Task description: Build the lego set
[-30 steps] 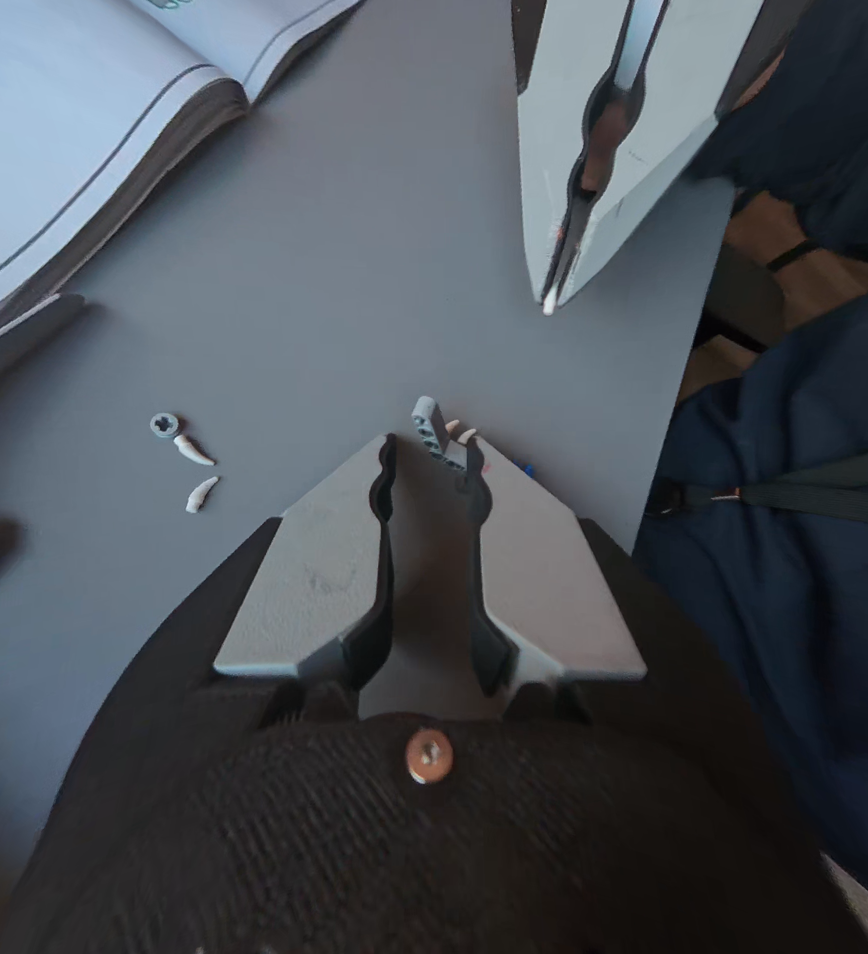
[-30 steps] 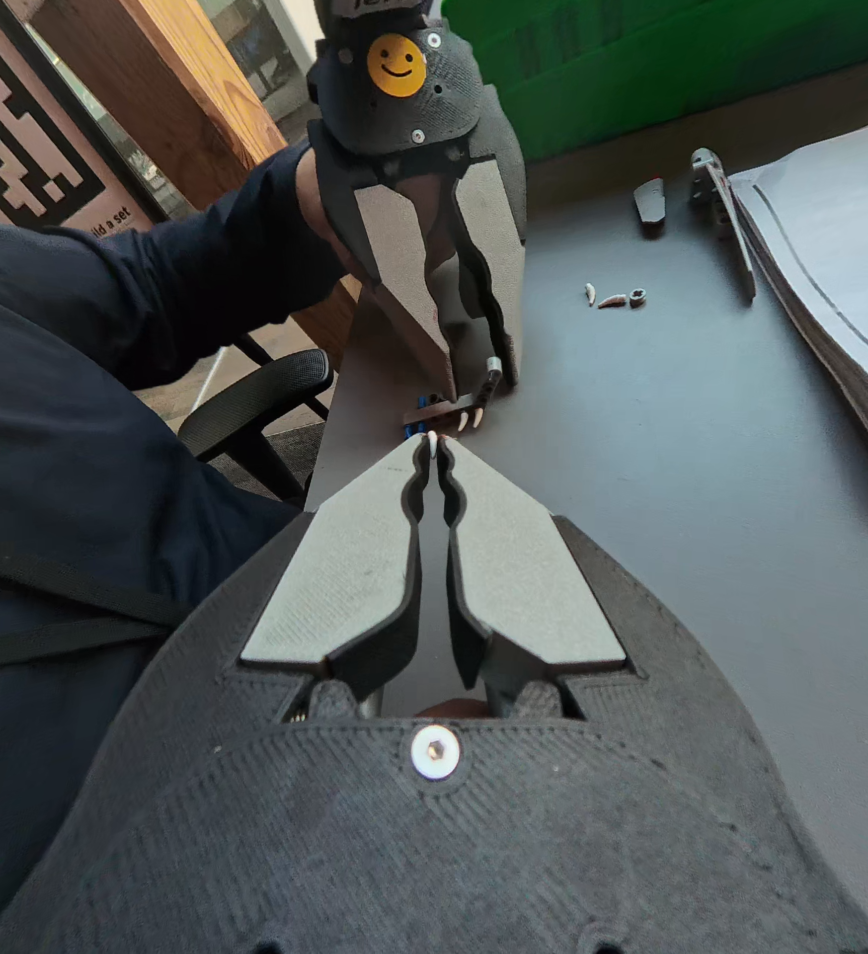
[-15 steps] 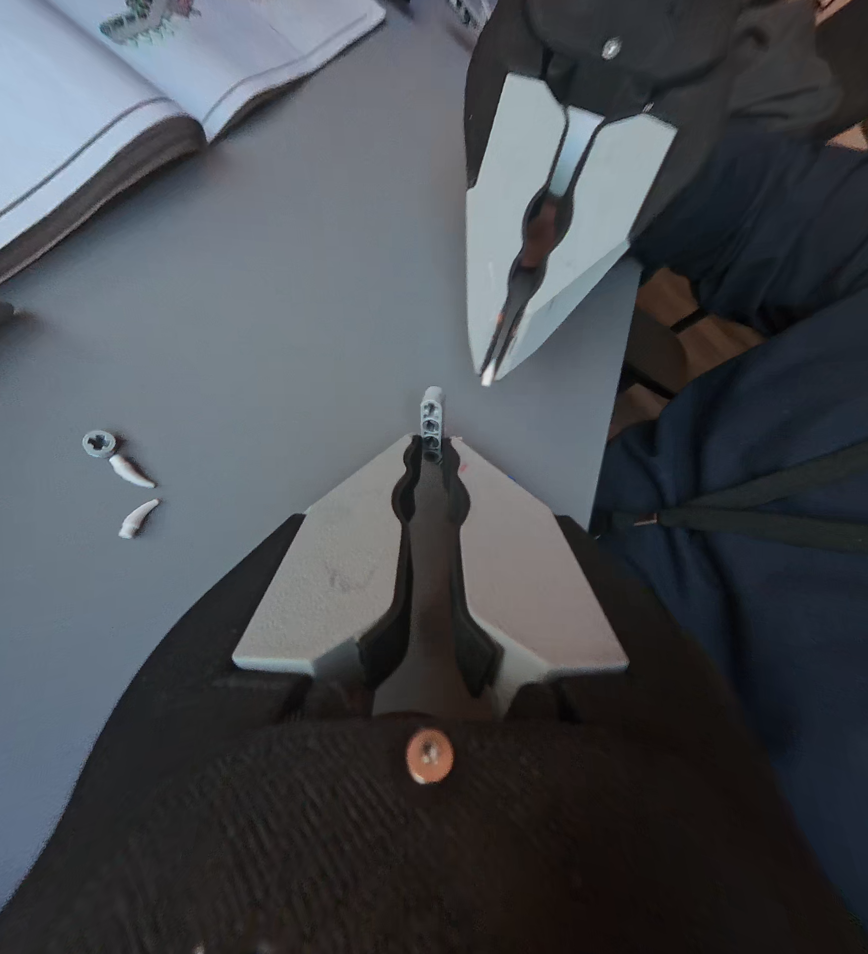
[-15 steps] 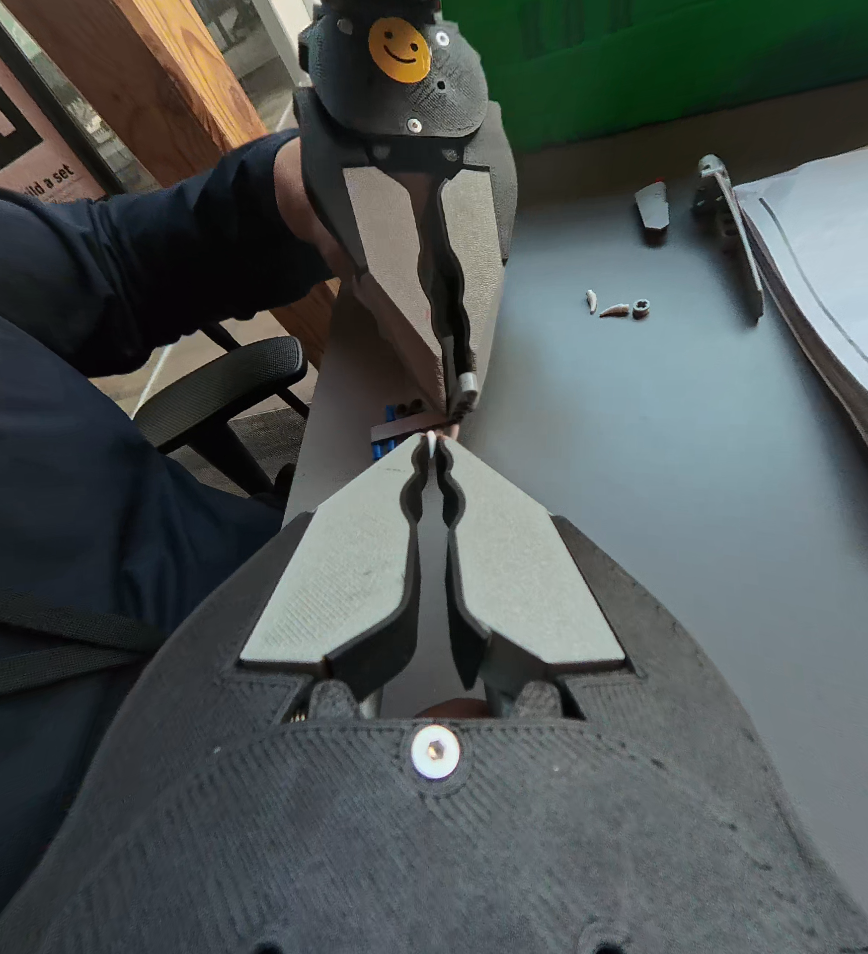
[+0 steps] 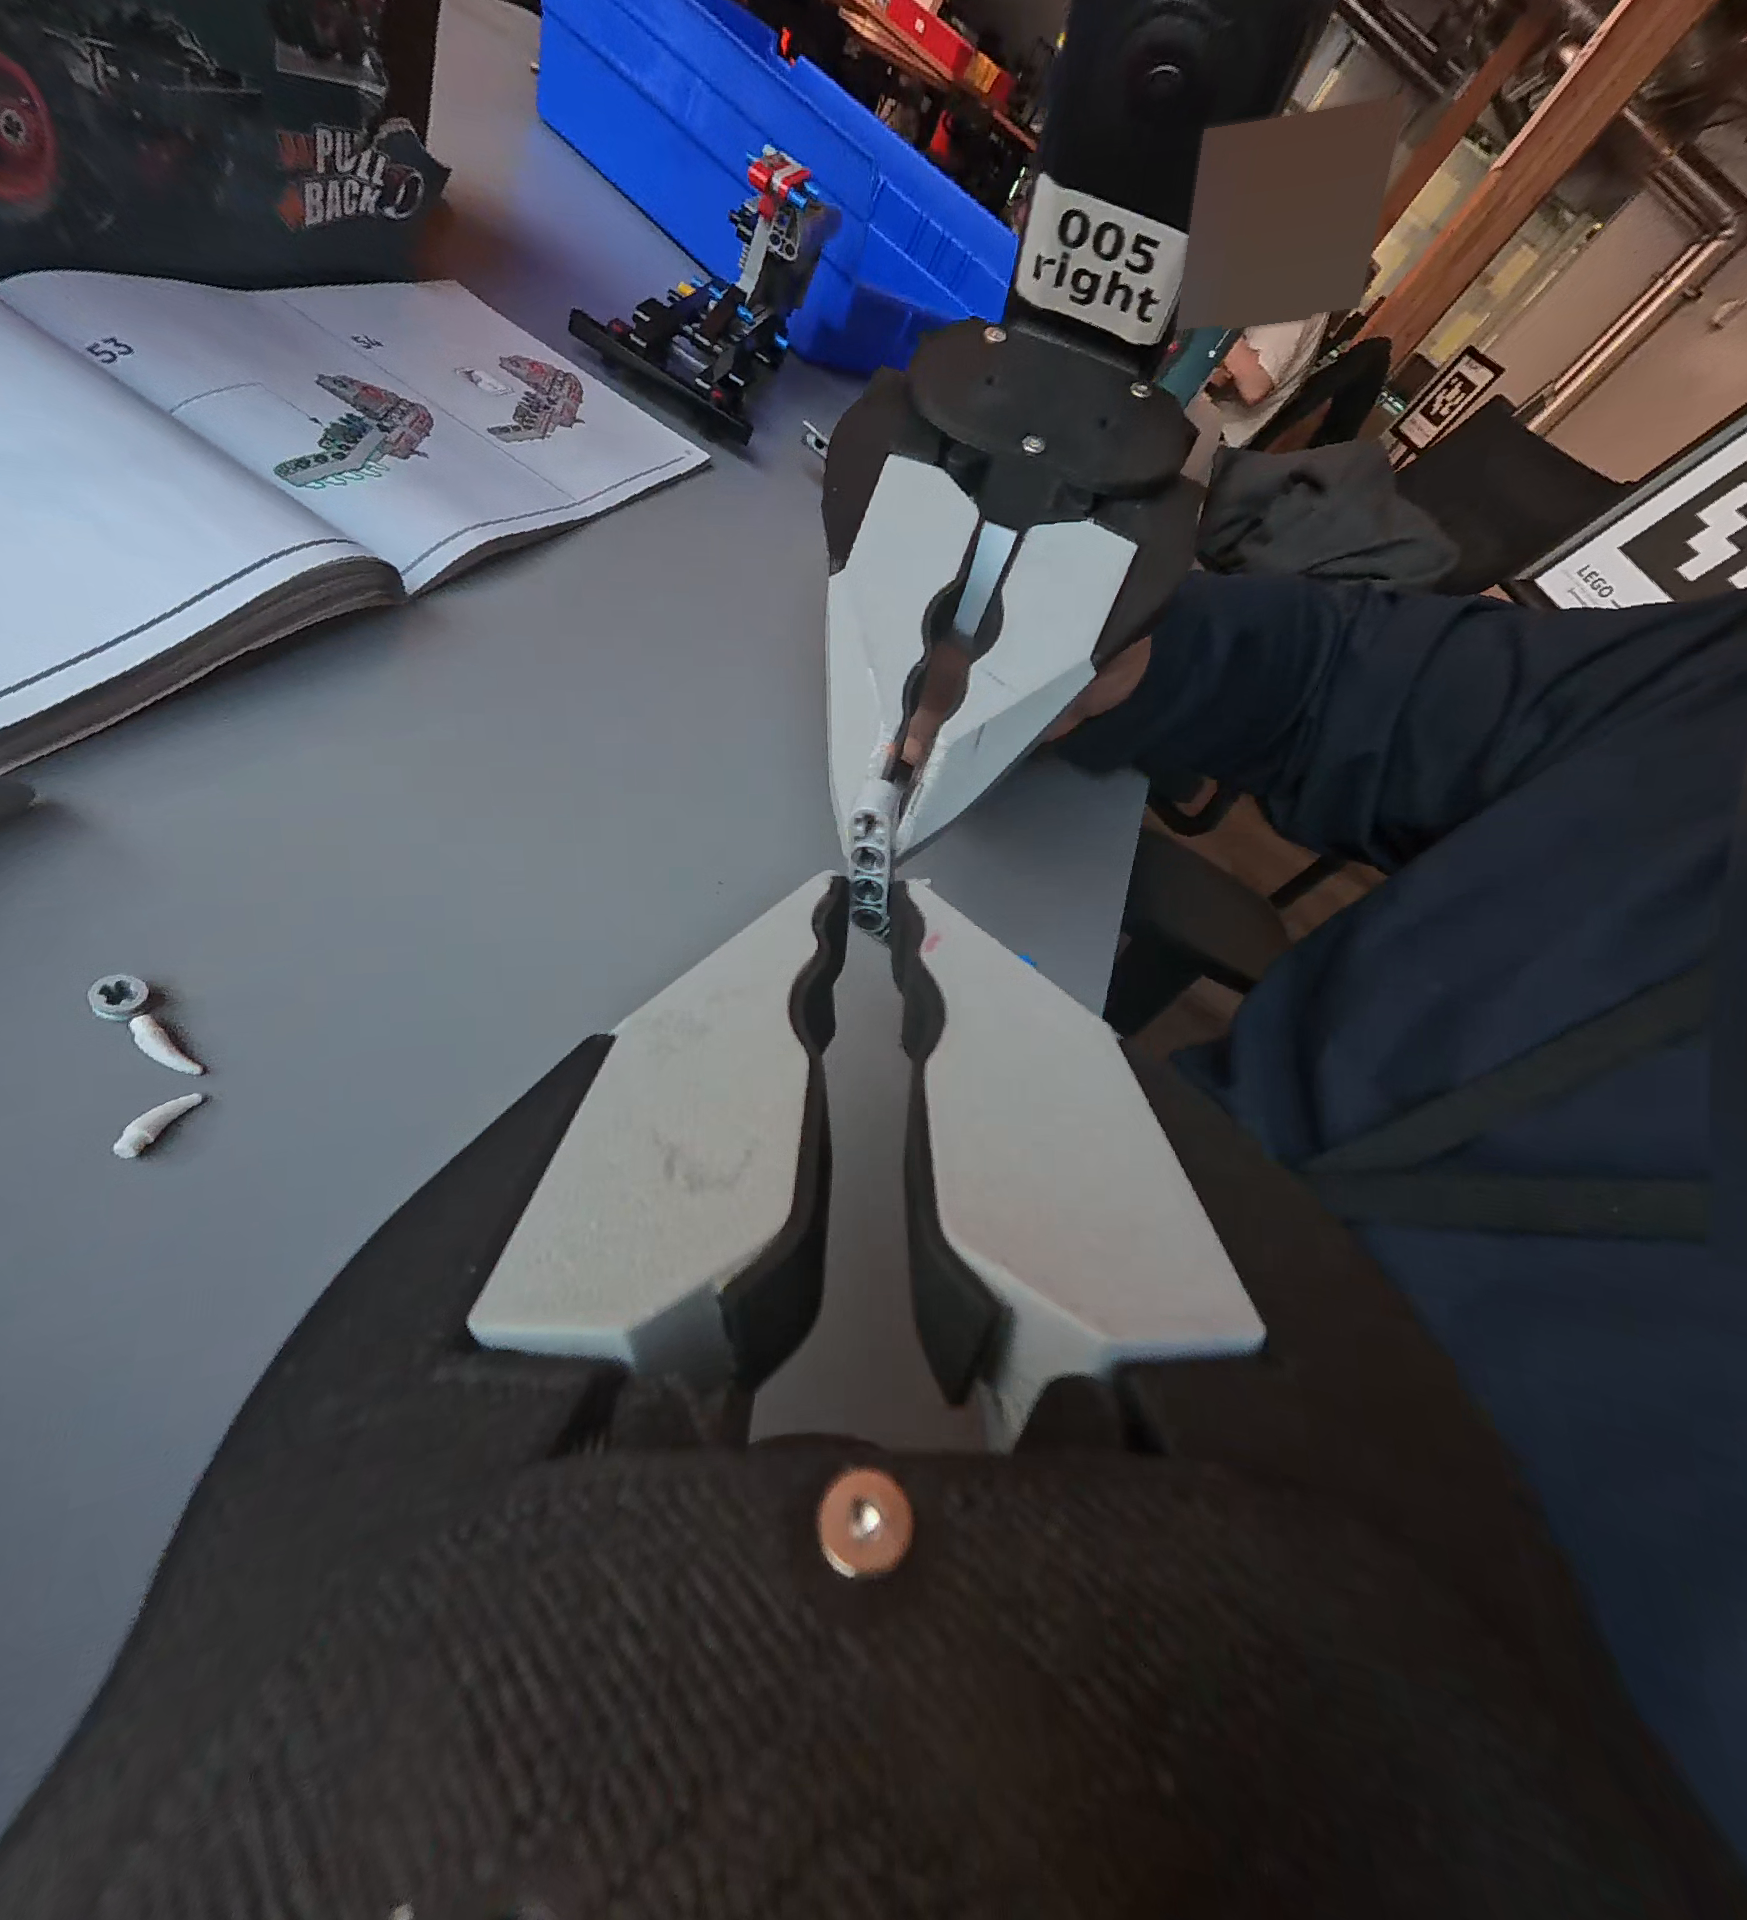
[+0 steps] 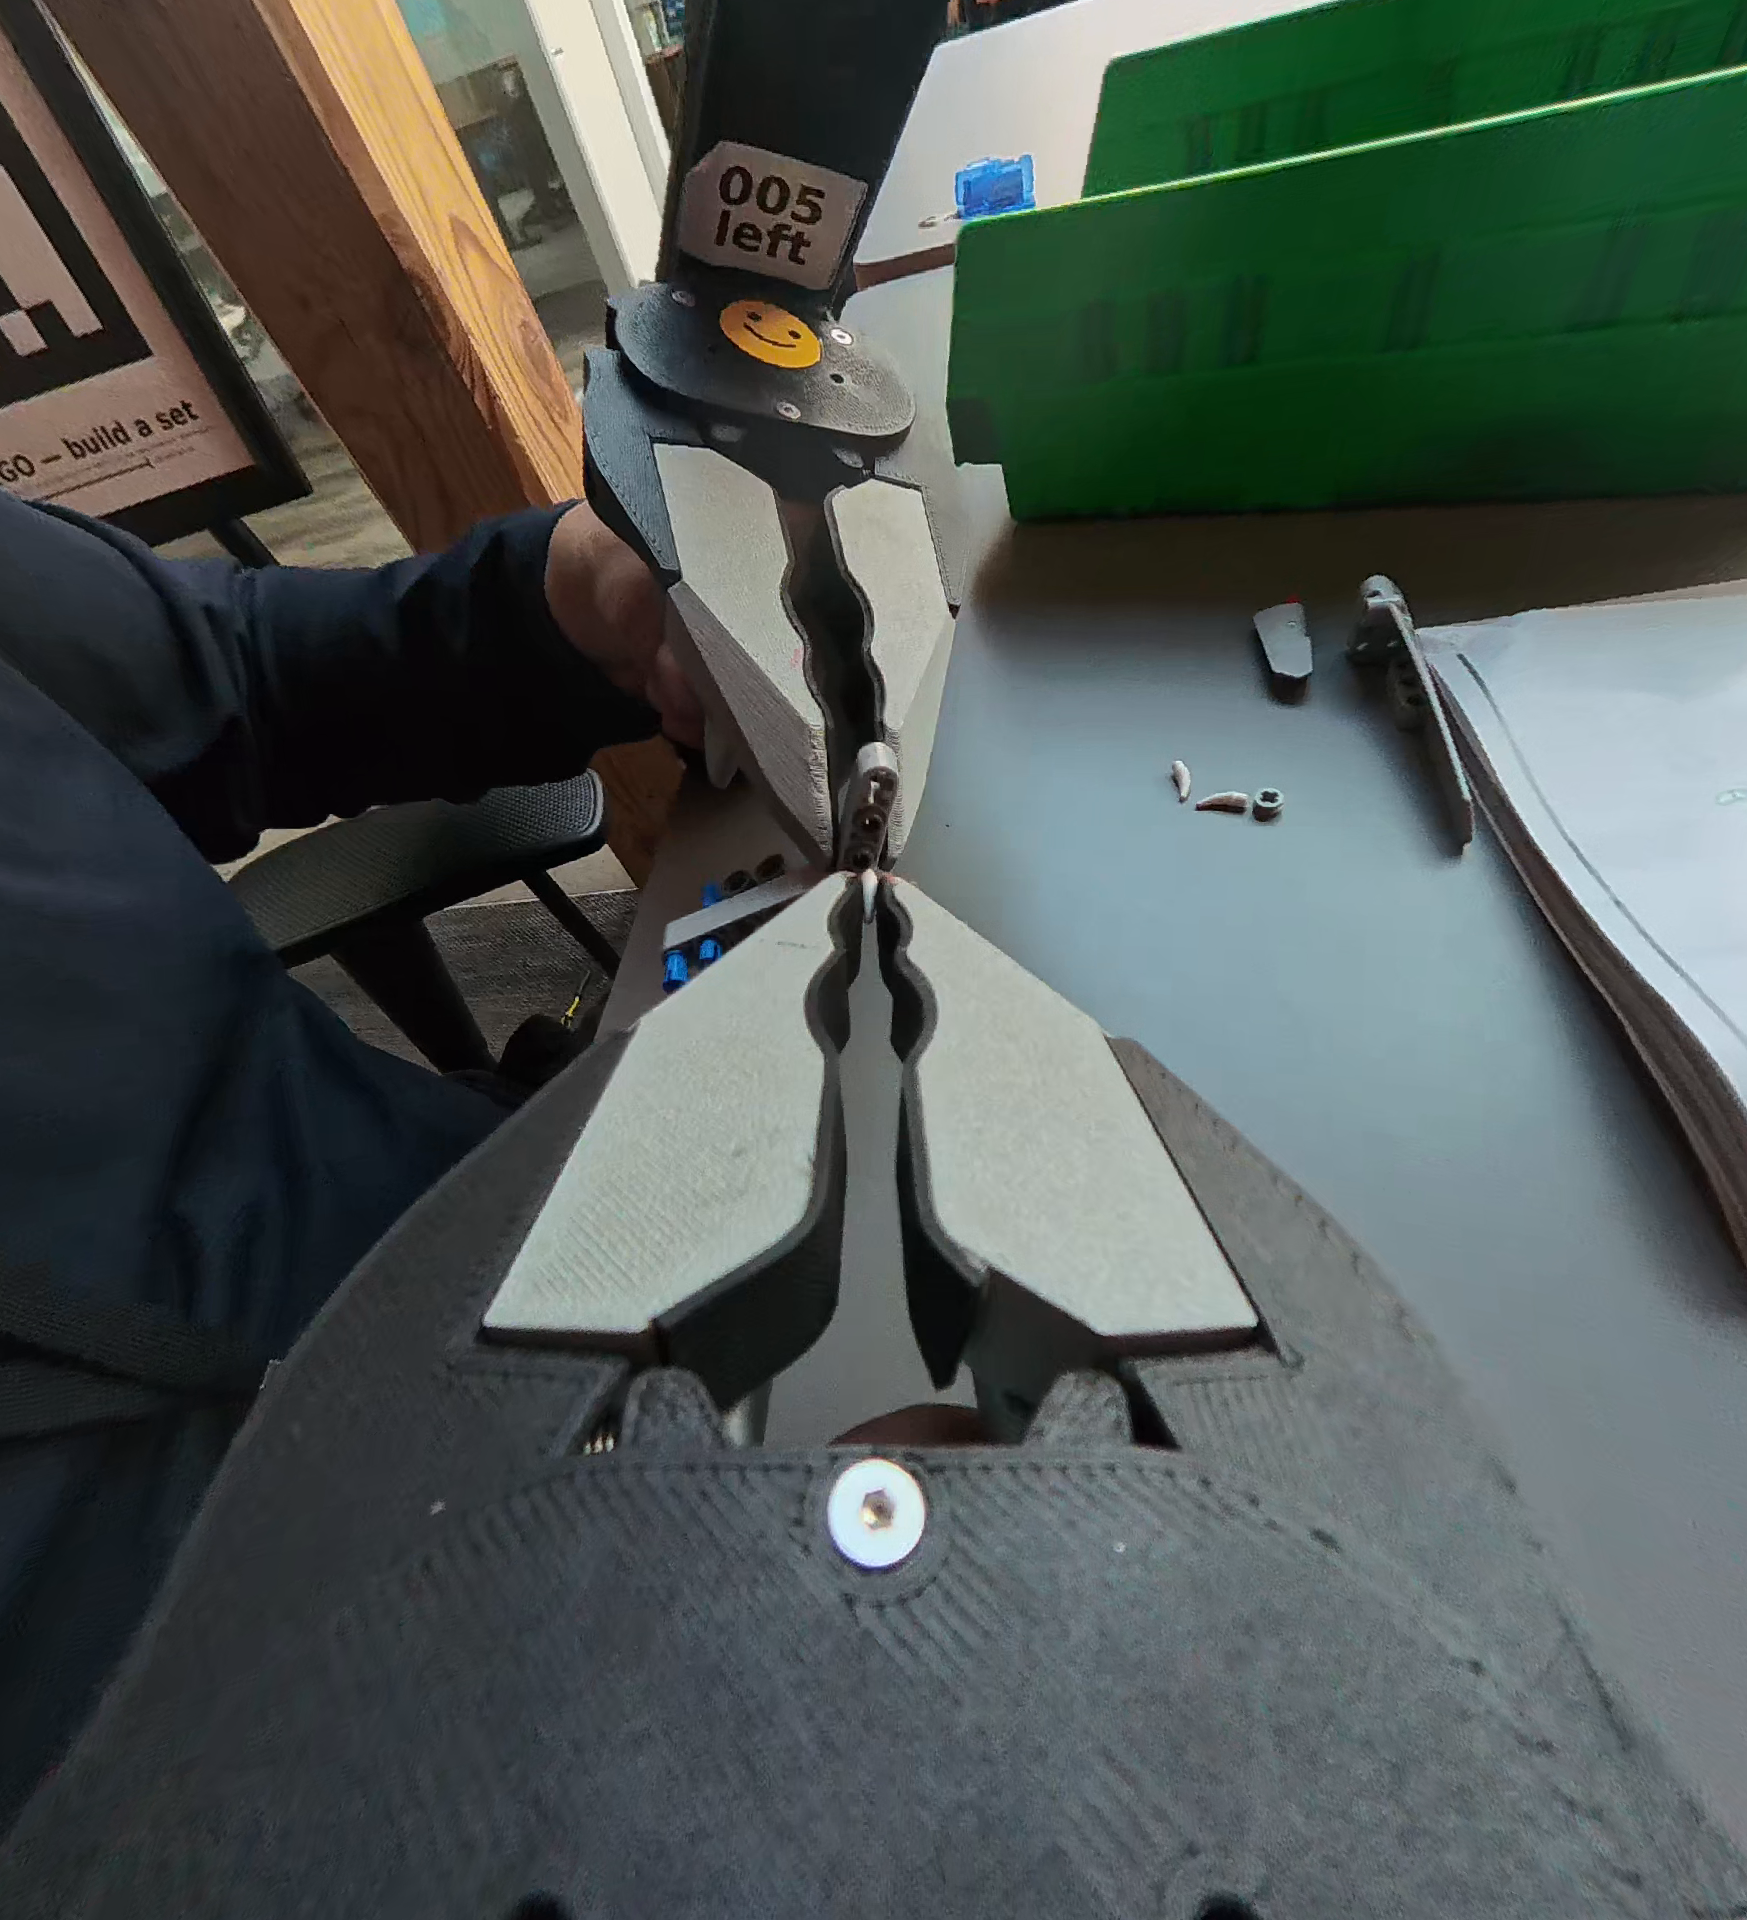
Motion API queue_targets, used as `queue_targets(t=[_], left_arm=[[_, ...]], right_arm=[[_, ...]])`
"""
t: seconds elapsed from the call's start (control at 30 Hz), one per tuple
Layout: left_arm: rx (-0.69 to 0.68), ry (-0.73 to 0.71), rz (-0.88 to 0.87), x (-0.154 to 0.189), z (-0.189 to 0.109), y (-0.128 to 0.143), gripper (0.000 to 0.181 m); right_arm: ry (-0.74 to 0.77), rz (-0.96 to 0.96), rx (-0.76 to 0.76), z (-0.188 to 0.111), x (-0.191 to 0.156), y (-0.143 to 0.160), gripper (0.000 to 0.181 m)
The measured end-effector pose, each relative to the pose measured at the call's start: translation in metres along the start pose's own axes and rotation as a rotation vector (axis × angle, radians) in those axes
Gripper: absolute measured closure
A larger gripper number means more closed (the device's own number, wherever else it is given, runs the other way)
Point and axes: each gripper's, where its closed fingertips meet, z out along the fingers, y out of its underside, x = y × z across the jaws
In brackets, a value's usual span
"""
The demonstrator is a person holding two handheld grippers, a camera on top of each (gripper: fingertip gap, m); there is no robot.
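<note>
Your left gripper (image 5: 867, 902) was clamped on a grey beam with holes (image 5: 871, 850), holding it upright just above the near right edge of the grey tabletop (image 5: 495, 810). Your right gripper (image 6: 867, 902) was pinched shut on a small white tooth (image 6: 867, 883), its tip right at the lower end of the beam; whether the two touched could not be told. Under the grippers, at the table's edge, lay a grey piece with blue pins (image 6: 718, 930). Toward the left edge of the tabletop two more white teeth (image 5: 160, 1086) lay beside a small grey round bush (image 5: 117, 995). An open instruction booklet (image 5: 225, 457) sat at the far left corner, with a half-built black model (image 5: 713, 322) beyond it, against a blue bin (image 5: 765, 156). Green bins (image 6: 1420, 312) stood along another edge.
</note>
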Motion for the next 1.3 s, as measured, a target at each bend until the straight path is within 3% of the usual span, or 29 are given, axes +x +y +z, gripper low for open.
queue_targets(t=[1.3], left_arm=[[-0.042,0.049,-0.021,0.0036,0.0081,0.0044,0.176]], right_arm=[[-0.006,-0.099,-0.011,-0.0044,-0.0028,0.0008,0.181]])
